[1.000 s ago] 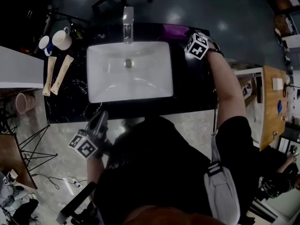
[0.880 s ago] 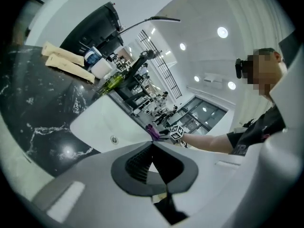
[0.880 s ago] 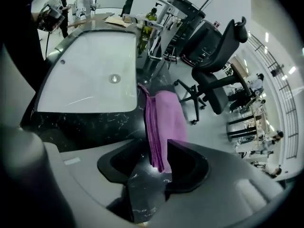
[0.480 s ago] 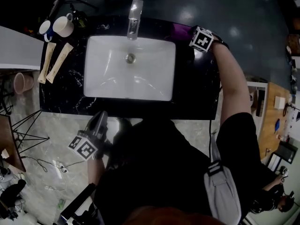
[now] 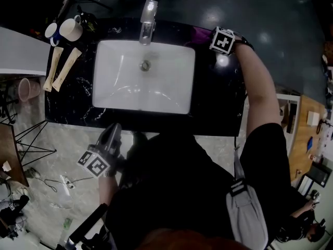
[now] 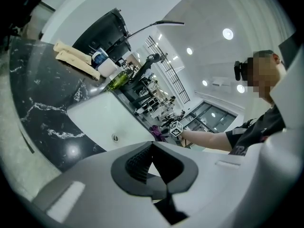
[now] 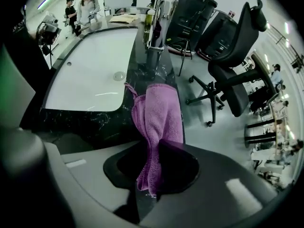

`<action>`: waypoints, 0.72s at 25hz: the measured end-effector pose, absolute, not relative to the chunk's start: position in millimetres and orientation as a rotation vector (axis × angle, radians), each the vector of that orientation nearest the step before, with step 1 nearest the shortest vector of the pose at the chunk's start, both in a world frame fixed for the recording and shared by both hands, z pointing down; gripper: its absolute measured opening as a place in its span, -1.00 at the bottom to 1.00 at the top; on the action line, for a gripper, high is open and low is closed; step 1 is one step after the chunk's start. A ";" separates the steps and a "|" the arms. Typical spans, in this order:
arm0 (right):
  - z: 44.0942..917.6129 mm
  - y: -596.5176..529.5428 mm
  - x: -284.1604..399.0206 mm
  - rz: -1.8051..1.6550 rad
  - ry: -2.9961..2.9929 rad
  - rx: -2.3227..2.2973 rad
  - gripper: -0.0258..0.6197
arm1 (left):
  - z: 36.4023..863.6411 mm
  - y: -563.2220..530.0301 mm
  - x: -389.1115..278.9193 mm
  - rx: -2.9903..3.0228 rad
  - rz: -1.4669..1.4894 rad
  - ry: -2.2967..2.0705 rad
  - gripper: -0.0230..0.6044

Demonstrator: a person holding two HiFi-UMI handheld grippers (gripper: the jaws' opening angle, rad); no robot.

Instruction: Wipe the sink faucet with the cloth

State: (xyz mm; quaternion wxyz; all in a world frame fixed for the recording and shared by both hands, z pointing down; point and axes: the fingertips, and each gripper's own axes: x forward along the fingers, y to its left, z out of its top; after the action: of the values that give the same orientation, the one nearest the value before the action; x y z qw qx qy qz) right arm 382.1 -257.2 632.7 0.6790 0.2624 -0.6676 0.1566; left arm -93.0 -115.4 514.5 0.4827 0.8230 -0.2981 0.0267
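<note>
A white sink (image 5: 110,92) is set into a black marbled counter (image 5: 218,105), seen from above. The basin holds only its round drain (image 5: 145,65). The faucet (image 5: 147,21) stands at the far rim, its spout reaching over the basin. At the counter's far left corner stand two mugs (image 5: 67,29), touching each other; what is inside them cannot be made out. Just beside them lie two pale flat packets (image 5: 61,68), side by side.

The person's right arm stretches forward over the counter's right side. The right gripper (image 7: 151,182) points straight down at the far right corner, well apart from the faucet. Its jaws have just been closing, and they now pinch a purple cloth (image 7: 159,113). The cloth's free end spreads on the counter edge beside the sink.

The left gripper (image 5: 114,130) is held low in front of the counter's near edge, pointing toward the sink. Its jaws are pressed together with nothing between them.
</note>
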 end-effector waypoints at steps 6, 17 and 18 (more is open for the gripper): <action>605.2 -267.5 365.5 0.342 -1.655 0.900 -0.70 | 505.1 -117.6 -99.3 2.035 0.056 -0.717 -0.95; 439.6 -284.9 243.7 0.364 -2.150 1.286 -0.70 | 491.1 -129.2 -107.0 2.087 -0.006 -0.634 -0.95; 424.8 -289.8 227.4 0.347 -2.179 1.274 -0.70 | 490.2 -129.9 -108.2 2.091 -0.013 -0.627 -0.95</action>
State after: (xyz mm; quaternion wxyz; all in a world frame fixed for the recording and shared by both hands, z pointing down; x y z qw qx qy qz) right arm 227.4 -289.8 424.8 0.2927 0.4782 -0.8178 0.1301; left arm -108.2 -129.9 490.2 0.4613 0.8498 -0.2549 -0.0054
